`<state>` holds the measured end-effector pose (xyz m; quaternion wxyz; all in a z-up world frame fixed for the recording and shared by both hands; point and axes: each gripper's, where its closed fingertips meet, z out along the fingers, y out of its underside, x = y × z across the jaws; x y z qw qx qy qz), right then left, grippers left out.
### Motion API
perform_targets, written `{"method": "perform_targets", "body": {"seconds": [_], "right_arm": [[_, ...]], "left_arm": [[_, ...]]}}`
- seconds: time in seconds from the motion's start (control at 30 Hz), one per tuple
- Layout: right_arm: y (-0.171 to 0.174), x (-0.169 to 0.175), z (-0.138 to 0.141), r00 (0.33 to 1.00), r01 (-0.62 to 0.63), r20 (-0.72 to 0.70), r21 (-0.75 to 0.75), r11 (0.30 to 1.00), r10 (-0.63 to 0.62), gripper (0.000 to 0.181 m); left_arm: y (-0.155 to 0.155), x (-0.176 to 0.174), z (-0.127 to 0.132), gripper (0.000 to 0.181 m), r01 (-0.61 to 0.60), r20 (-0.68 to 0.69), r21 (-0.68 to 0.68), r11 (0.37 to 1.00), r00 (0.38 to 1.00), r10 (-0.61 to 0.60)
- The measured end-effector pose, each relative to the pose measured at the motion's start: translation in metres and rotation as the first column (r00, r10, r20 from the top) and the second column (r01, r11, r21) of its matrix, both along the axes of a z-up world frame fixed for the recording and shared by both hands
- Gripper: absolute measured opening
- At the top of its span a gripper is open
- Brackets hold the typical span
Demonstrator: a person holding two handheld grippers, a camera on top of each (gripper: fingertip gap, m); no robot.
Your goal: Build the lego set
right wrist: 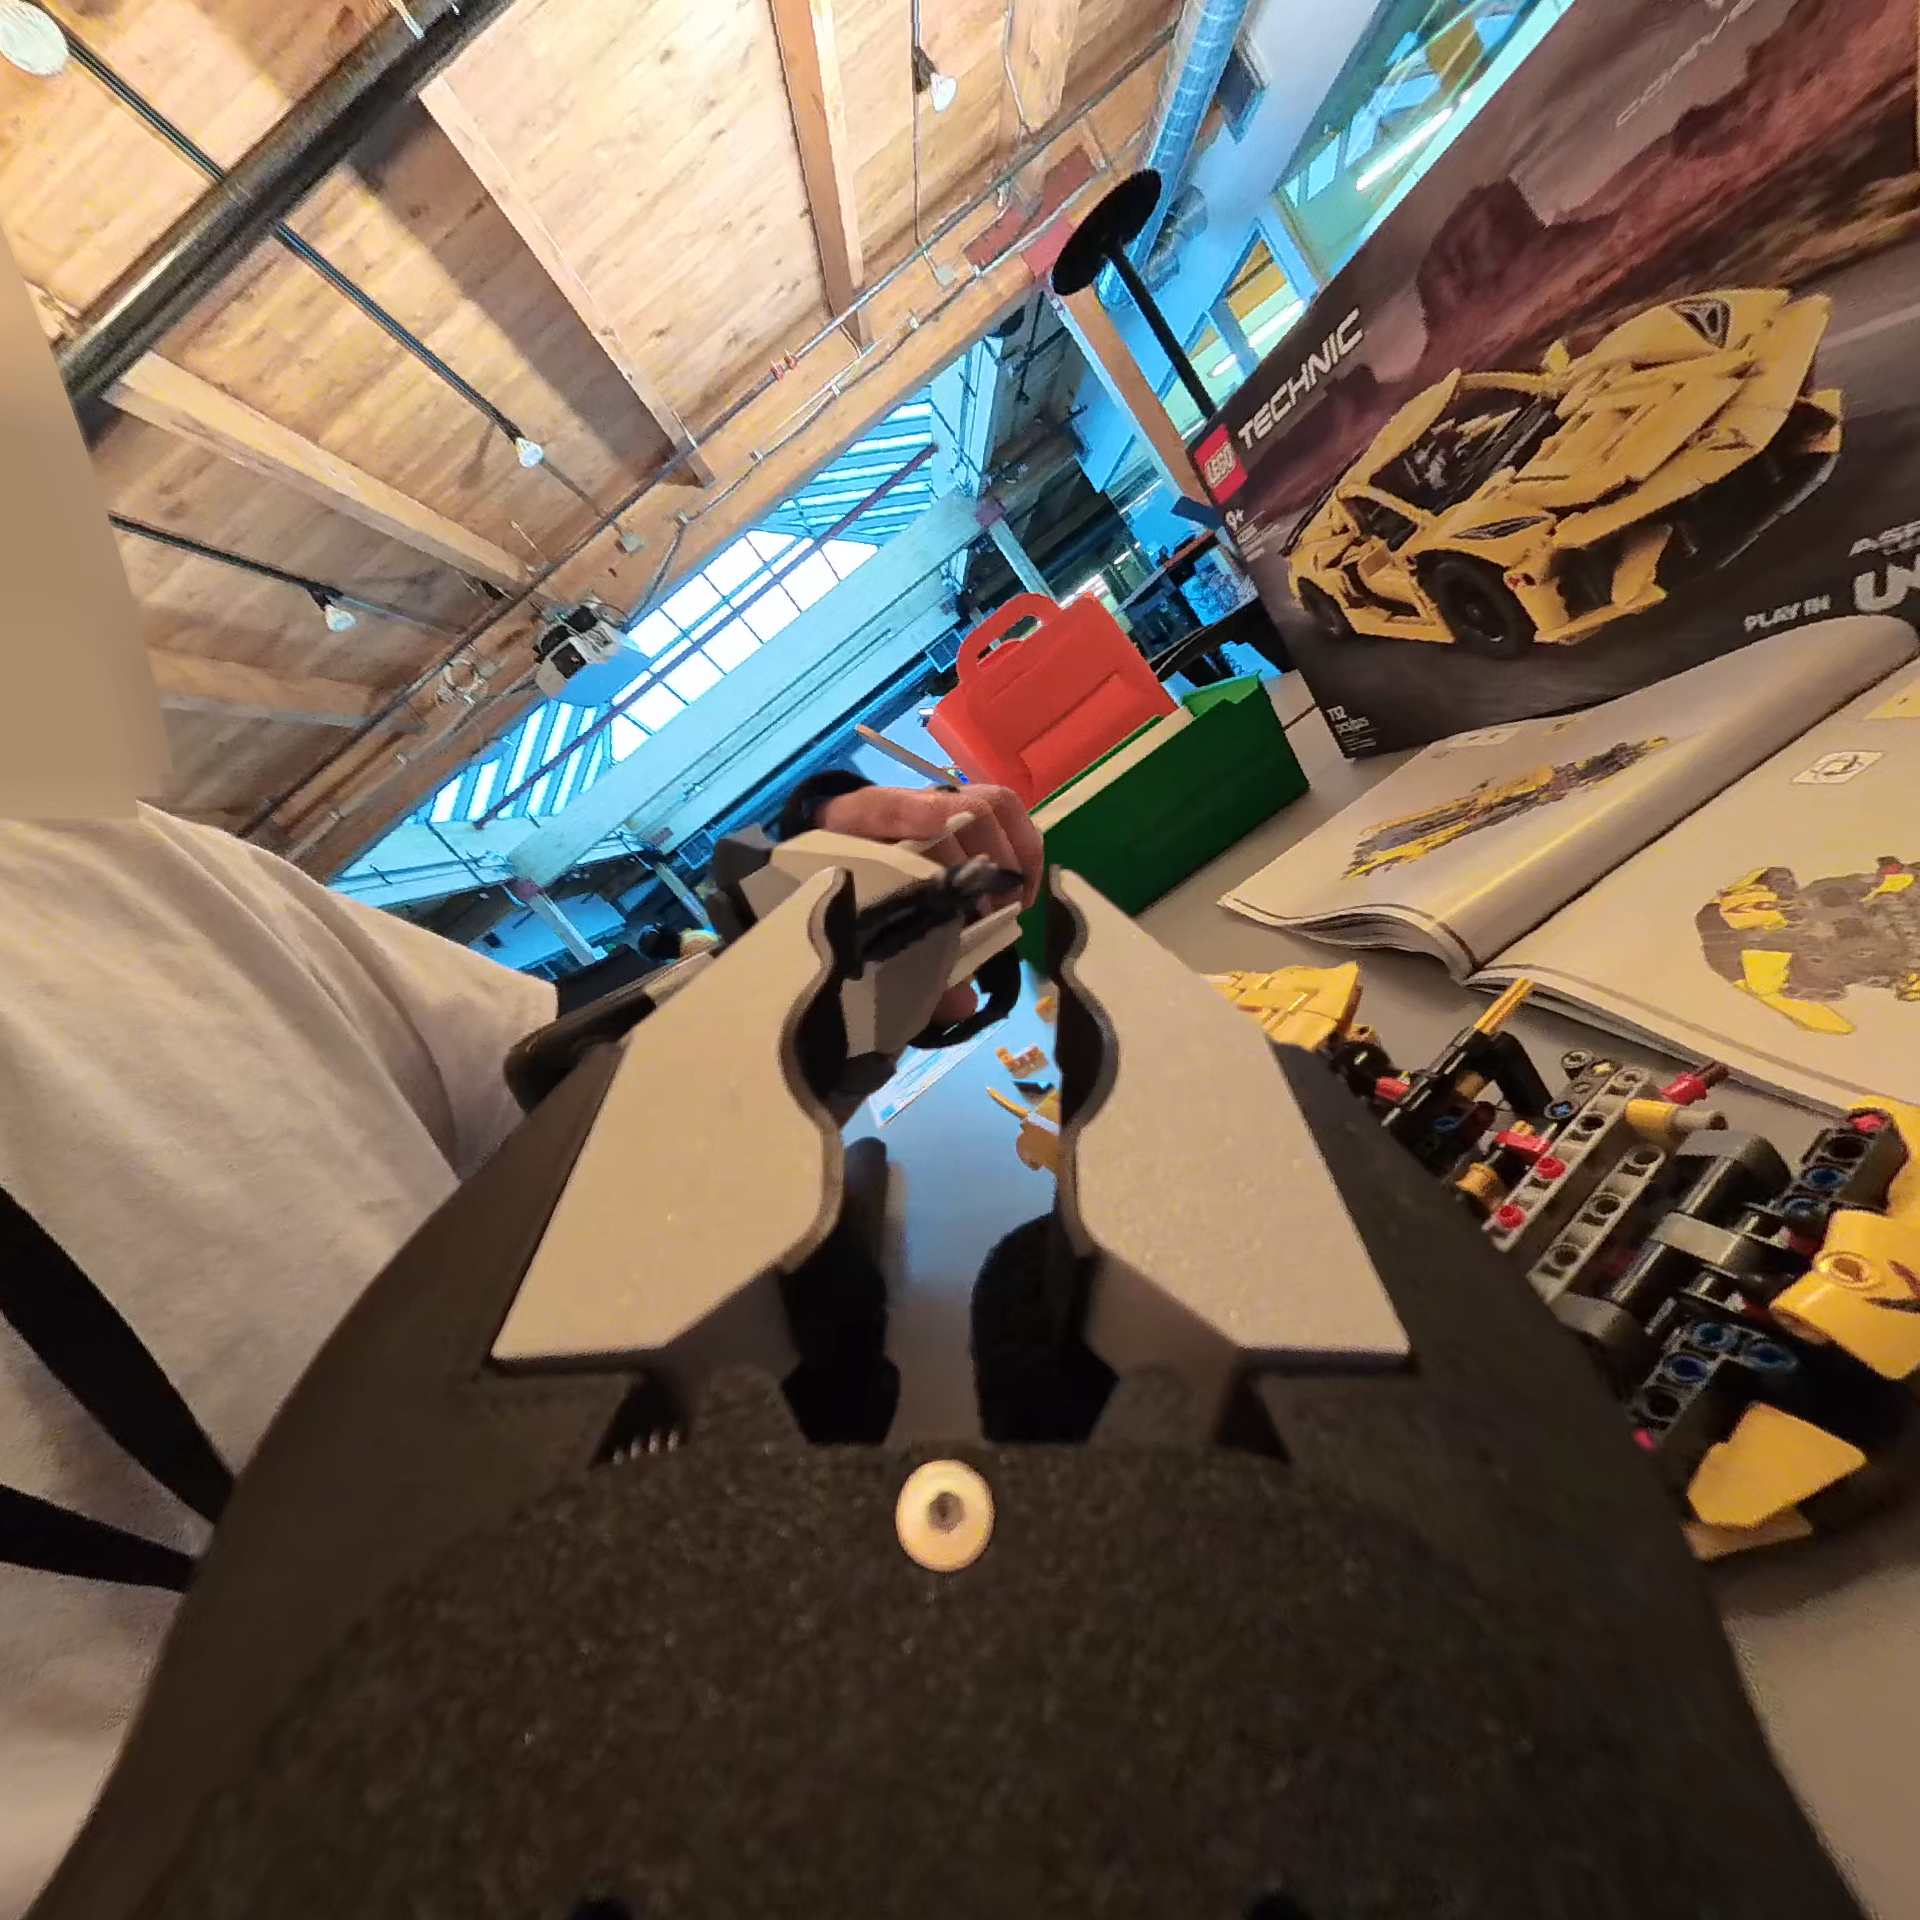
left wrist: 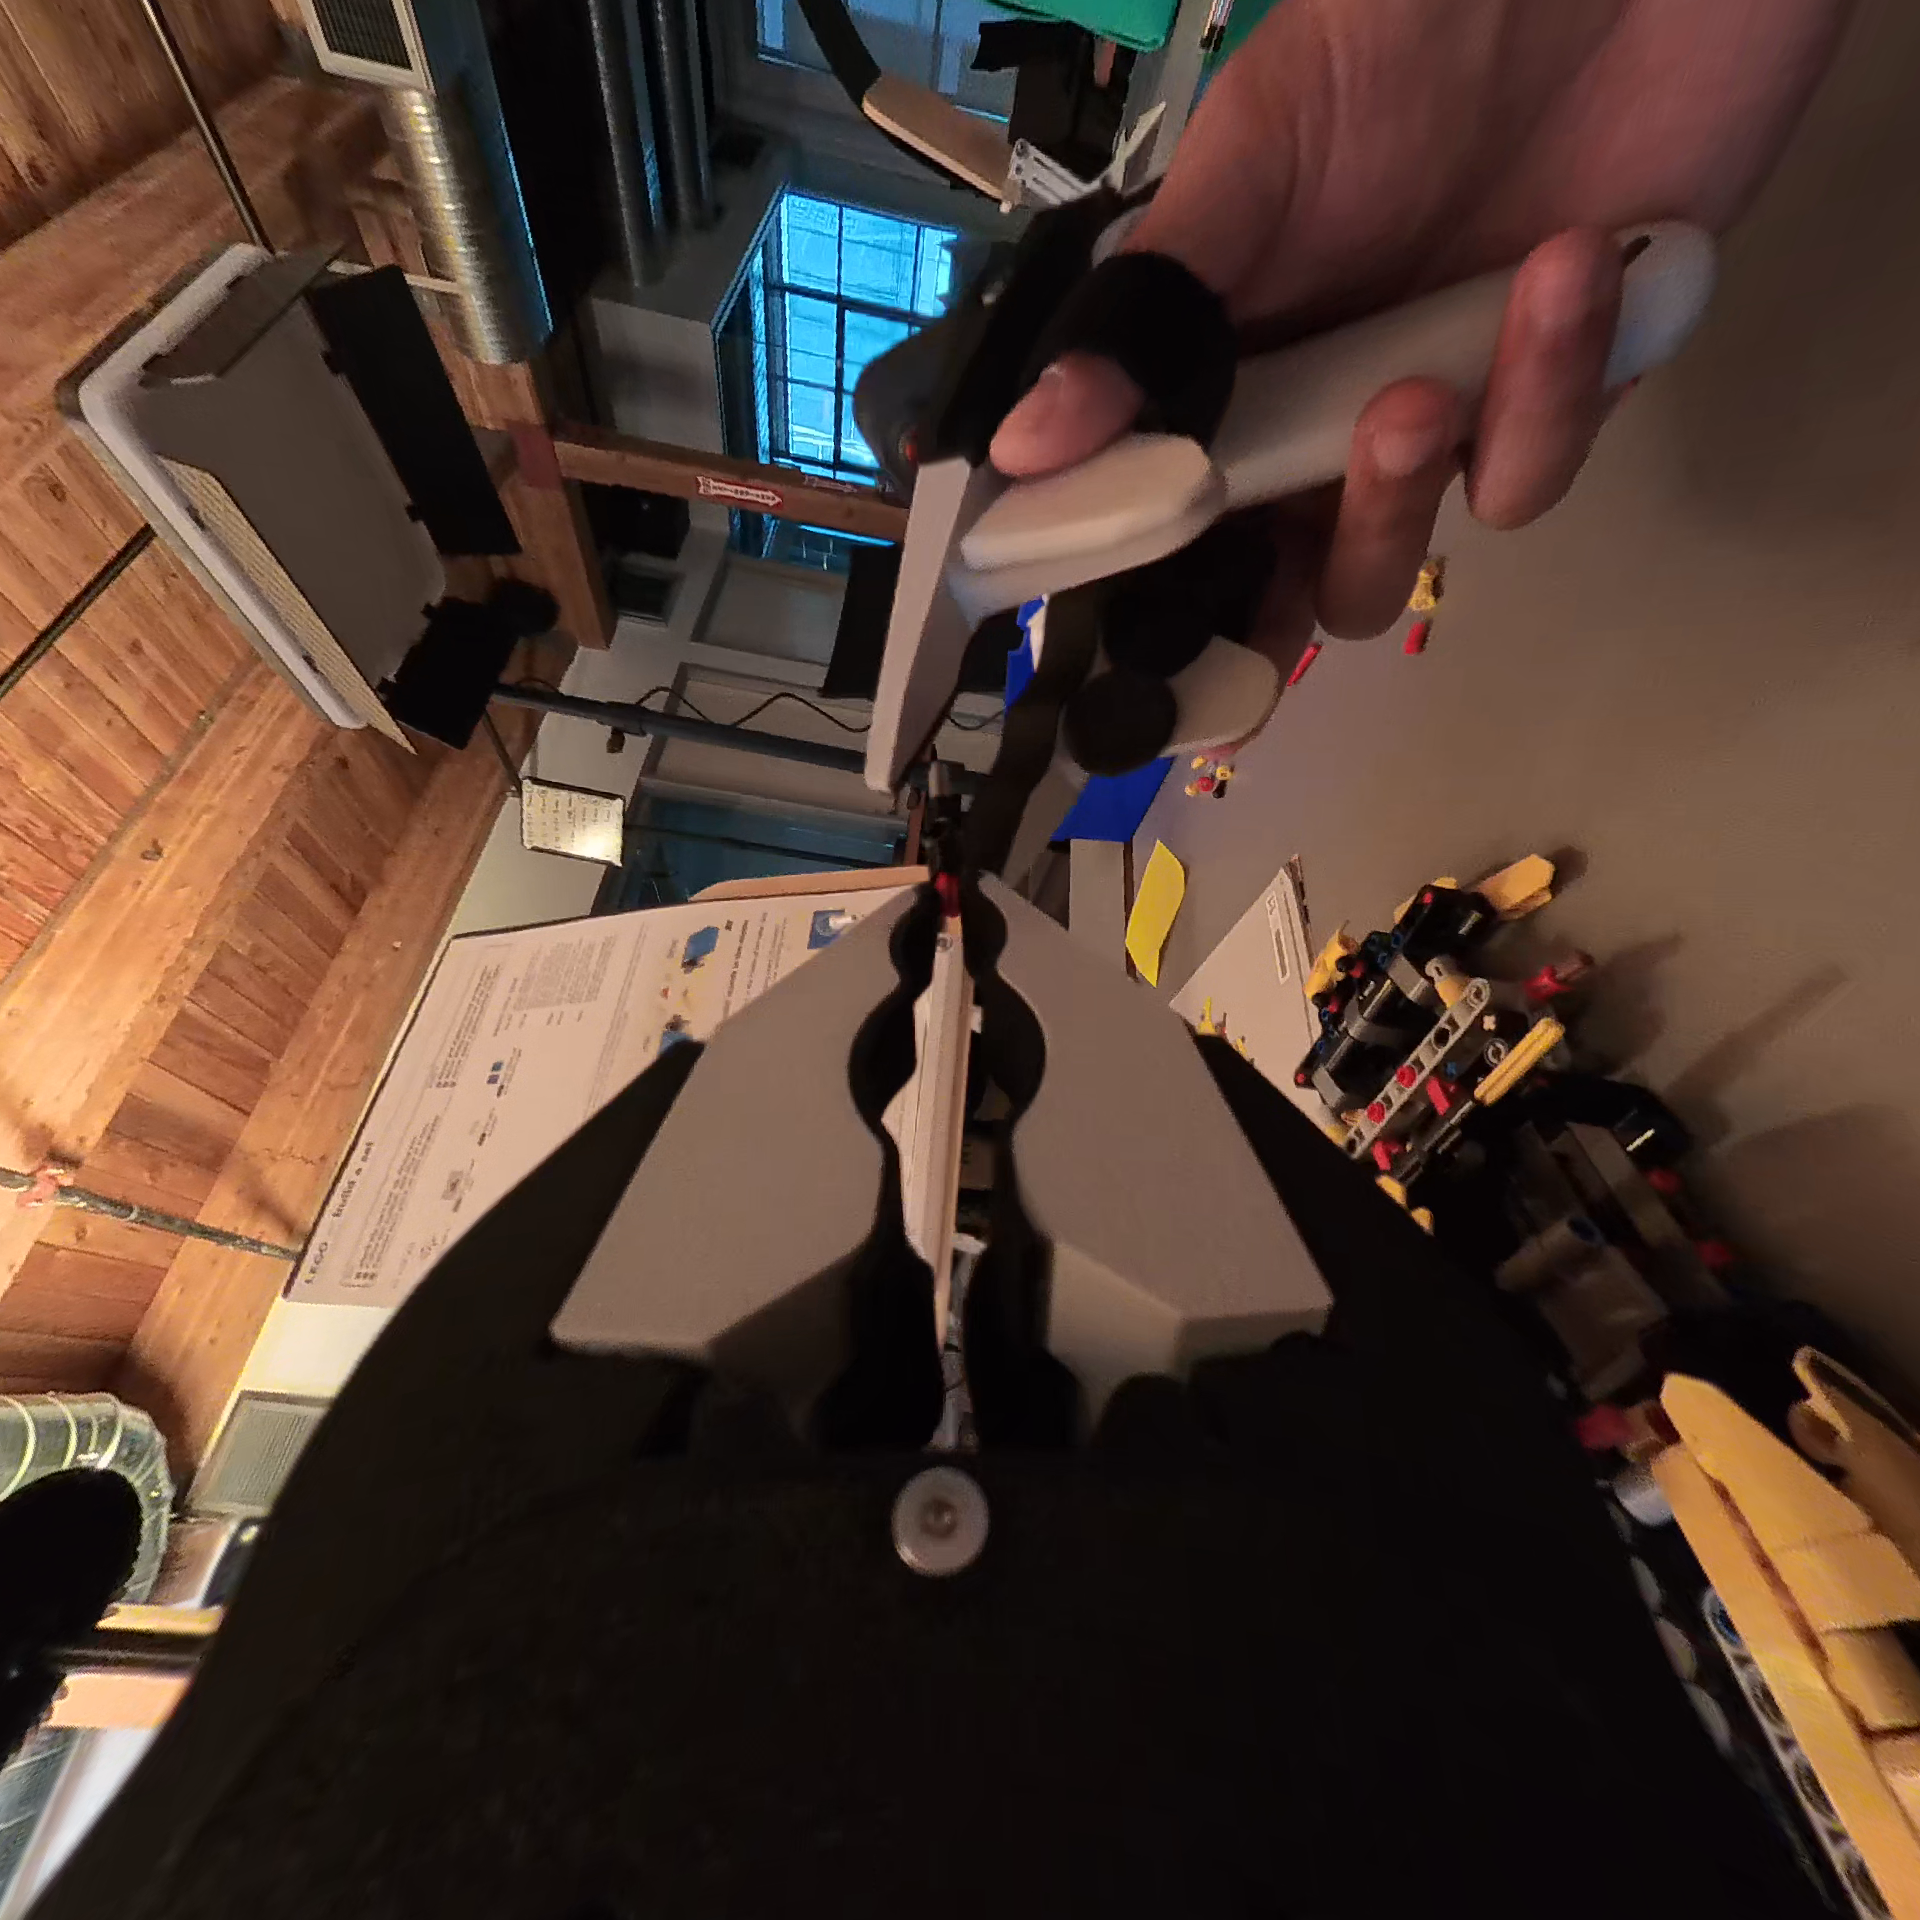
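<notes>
Fingers of the left gripper (left wrist: 951, 914) are pressing together at their tips on a small red piece (left wrist: 943, 886), though whether it is truly pinched there is hard to tell. Beyond it, a hand (left wrist: 1455, 260) is holding the right gripper (left wrist: 914, 644) above the grey table (left wrist: 1714, 727). In the right wrist view the right gripper (right wrist: 951, 899) is standing spread apart, gripping nothing, with the left gripper (right wrist: 883, 914) showing between its fingers. The half-built yellow and black lego car (right wrist: 1683, 1216) is lying on the table just right of the right gripper, near the open instruction booklet (right wrist: 1621, 862) and the set's box (right wrist: 1558, 416). Loose pieces (left wrist: 1418, 603) are lying scattered farther off.
</notes>
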<state>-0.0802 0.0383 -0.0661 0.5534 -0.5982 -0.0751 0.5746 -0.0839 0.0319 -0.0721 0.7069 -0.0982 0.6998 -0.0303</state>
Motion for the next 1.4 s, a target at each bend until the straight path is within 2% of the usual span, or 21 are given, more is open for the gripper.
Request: {"method": "perform_targets", "body": {"seconds": [0.1,0.23,0.33,0.4,0.5,0.53,0.6,0.63,0.7,0.77,0.8,0.83,0.93,1.0,1.1,1.17,1.27,1.4], "right_arm": [[0.0,-0.004,-0.006,0.999,-0.042,-0.007,-0.038,0.998,0.042,0.033],[-0.002,-0.006,-0.006,0.998,-0.06,-0.005,-0.039,0.997,0.06,0.017],[-0.002,-0.006,-0.007,0.997,-0.08,-0.017,-0.057,0.995,0.079,0.015],[0.003,-0.004,-0.012,0.998,-0.063,-0.013,-0.088,0.994,0.062,0.014],[0.005,0.004,-0.012,0.999,-0.037,-0.023,-0.095,0.995,0.035,0.015],[0.005,0.008,-0.013,0.999,-0.021,-0.026,-0.099,0.995,0.019,0.015],[0.006,0.015,-0.013,1.0,0.01,-0.025,-0.103,0.995,-0.013,0.014],[0.006,0.017,-0.011,0.999,0.025,-0.024,-0.098,0.995,-0.027,0.014],[0.006,0.024,-0.009,0.998,0.064,0.004,-0.082,0.995,-0.064,0.015],[0.003,0.032,-0.006,0.991,0.126,0.056,-0.049,0.991,-0.124,0.014],[0.0,0.036,-0.008,0.983,0.158,0.099,-0.034,0.987,-0.154,0.015],[-0.002,0.04,-0.012,0.971,0.191,0.15,-0.03,0.981,-0.185,0.015],[-0.013,0.051,-0.033,0.933,0.254,0.273,-0.046,0.966,-0.232,0.015],[-0.022,0.053,-0.043,0.92,0.266,0.31,-0.05,0.963,-0.238,0.015],[-0.027,0.056,-0.054,0.899,0.285,0.363,-0.06,0.957,-0.245,0.014],[-0.027,0.056,-0.052,0.894,0.289,0.371,-0.048,0.956,-0.251,0.014],[-0.028,0.054,-0.051,0.883,0.293,0.391,-0.028,0.956,-0.259,0.014],[-0.029,0.051,-0.05,0.895,0.277,0.374,-0.033,0.96,-0.245,0.014]], "left_arm": [[-0.004,0.003,-0.003,0.004,0.013,-0.013,0.016,1.0,1.0,-0.012],[-0.008,0.005,-0.006,0.004,0.027,-0.021,-0.005,1.0,0.999,-0.027],[-0.007,0.005,-0.006,0.004,0.017,-0.019,-0.034,0.999,1.0,-0.017],[-0.002,0.006,-0.01,0.004,-0.045,-0.04,-0.131,0.99,0.998,0.04],[0.005,0.003,-0.016,0.009,-0.119,-0.068,-0.308,0.944,0.992,0.103],[0.006,0.001,-0.022,0.01,-0.137,-0.107,-0.388,0.912,0.989,0.104],[0.005,-0.003,-0.03,0.013,-0.172,-0.155,-0.564,0.807,0.983,0.101],[0.0,-0.004,-0.036,0.012,-0.184,-0.19,-0.661,0.728,0.979,0.075],[-0.017,-0.004,-0.053,0.02,-0.243,-0.276,-0.821,0.517,0.961,0.014],[-0.051,-0.003,-0.077,0.022,-0.323,-0.373,-0.893,0.312,0.921,-0.114],[-0.064,-0.003,-0.089,0.026,-0.374,-0.418,-0.892,0.256,0.897,-0.146],[-0.073,-0.002,-0.1,0.025,-0.411,-0.45,-0.881,0.234,0.882,-0.144],[-0.086,0.005,-0.129,0.026,-0.502,-0.538,-0.83,0.242,0.836,-0.111],[-0.094,0.01,-0.143,0.025,-0.534,-0.573,-0.811,0.239,0.808,-0.137],[-0.106,0.018,-0.145,0.025,-0.529,-0.563,-0.824,0.202,0.803,-0.194],[-0.107,0.021,-0.147,0.025,-0.539,-0.568,-0.822,0.185,0.803,-0.183],[-0.101,0.023,-0.155,0.019,-0.568,-0.601,-0.79,0.228,0.792,-0.109],[-0.098,0.017,-0.157,0.016,-0.578,-0.622,-0.767,0.279,0.777,-0.097]]}}
